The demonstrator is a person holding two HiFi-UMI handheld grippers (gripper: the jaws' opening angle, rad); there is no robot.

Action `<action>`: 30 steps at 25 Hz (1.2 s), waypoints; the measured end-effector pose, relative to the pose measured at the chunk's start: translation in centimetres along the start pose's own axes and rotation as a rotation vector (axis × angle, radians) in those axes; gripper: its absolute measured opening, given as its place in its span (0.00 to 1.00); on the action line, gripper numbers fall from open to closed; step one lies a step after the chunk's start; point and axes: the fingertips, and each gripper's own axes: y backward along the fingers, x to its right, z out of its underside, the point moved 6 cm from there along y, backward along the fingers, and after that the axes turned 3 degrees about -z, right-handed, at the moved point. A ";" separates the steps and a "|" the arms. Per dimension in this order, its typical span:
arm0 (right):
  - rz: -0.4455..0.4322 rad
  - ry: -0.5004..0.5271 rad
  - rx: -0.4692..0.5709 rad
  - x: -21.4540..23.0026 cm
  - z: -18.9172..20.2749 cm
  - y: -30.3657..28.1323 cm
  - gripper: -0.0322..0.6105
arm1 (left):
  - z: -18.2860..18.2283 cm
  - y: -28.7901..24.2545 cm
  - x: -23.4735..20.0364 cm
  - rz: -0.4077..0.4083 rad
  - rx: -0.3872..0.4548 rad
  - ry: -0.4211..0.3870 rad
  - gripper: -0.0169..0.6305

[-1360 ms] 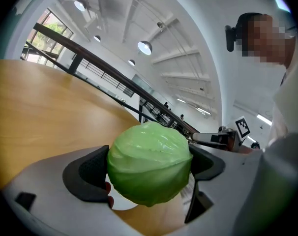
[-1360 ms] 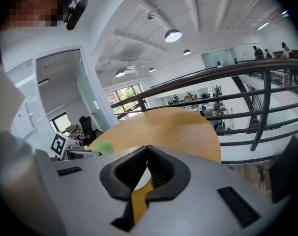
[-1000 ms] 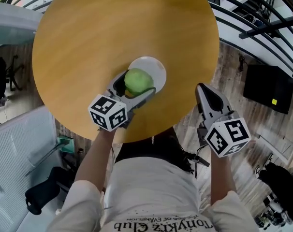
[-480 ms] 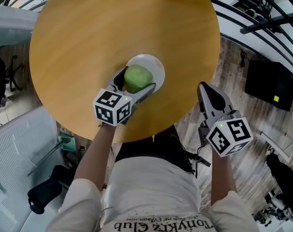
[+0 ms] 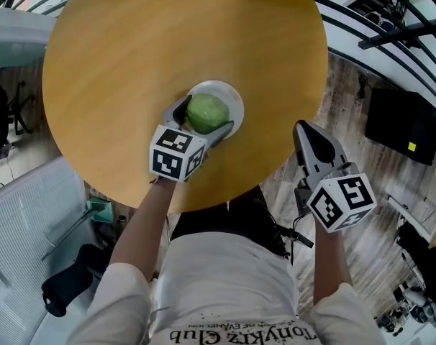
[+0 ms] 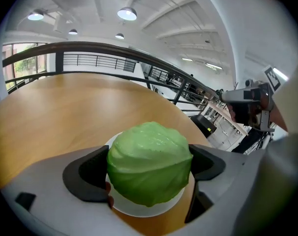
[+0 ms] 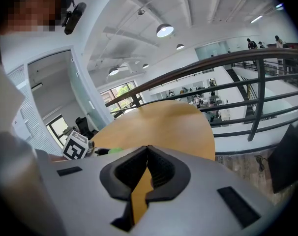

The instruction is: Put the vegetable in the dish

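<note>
A round green cabbage (image 5: 206, 113) (image 6: 149, 162) is held between the jaws of my left gripper (image 5: 206, 113) (image 6: 150, 167), which is shut on it. The cabbage hangs over a small white dish (image 5: 231, 96) (image 6: 174, 201) on the round wooden table (image 5: 132, 49); whether it touches the dish I cannot tell. My right gripper (image 5: 308, 136) (image 7: 147, 170) is shut with nothing in it, held off the table's right edge, over the floor.
The wooden tabletop (image 6: 50, 102) spreads beyond the dish. A black railing (image 5: 376, 20) curves round the table's far right side. A black box (image 5: 398, 131) stands on the floor at right. A white panel (image 5: 24, 214) is at lower left.
My left gripper has carried the cabbage a little farther over the dish, away from me. The right gripper has stayed put.
</note>
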 end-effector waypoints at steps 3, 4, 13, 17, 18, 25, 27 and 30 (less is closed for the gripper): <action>0.000 -0.001 -0.003 -0.2 0.1 -0.2 0.09 | 0.2 -0.2 -0.2 -0.010 -0.031 -0.012 0.79; 0.001 -0.001 -0.004 -0.2 0.1 -0.2 0.09 | 0.2 -0.3 -0.2 -0.010 -0.039 -0.008 0.79; -0.004 -0.011 -0.001 0.2 0.1 -0.4 0.09 | -0.2 -1.0 0.1 -0.026 -0.122 -0.051 0.78; -0.008 -0.013 0.002 0.4 0.1 -0.5 0.09 | -0.4 -1.5 0.4 -0.034 -0.132 -0.081 0.78; -0.008 -0.014 0.002 0.4 0.2 -0.5 0.09 | -0.4 -1.5 0.4 -0.035 -0.132 -0.081 0.78; -0.004 -0.021 -0.005 0.5 0.2 -0.5 0.09 | -0.3 -2.2 0.1 -0.055 -0.148 -0.118 0.78; -0.004 -0.023 -0.004 0.7 0.3 -0.5 0.09 | -0.4 -2.3 0.2 -0.054 -0.149 -0.125 0.78; -0.002 -0.029 -0.008 0.9 0.4 -0.5 0.09 | -0.5 -2.5 0.5 -0.057 -0.154 -0.136 0.78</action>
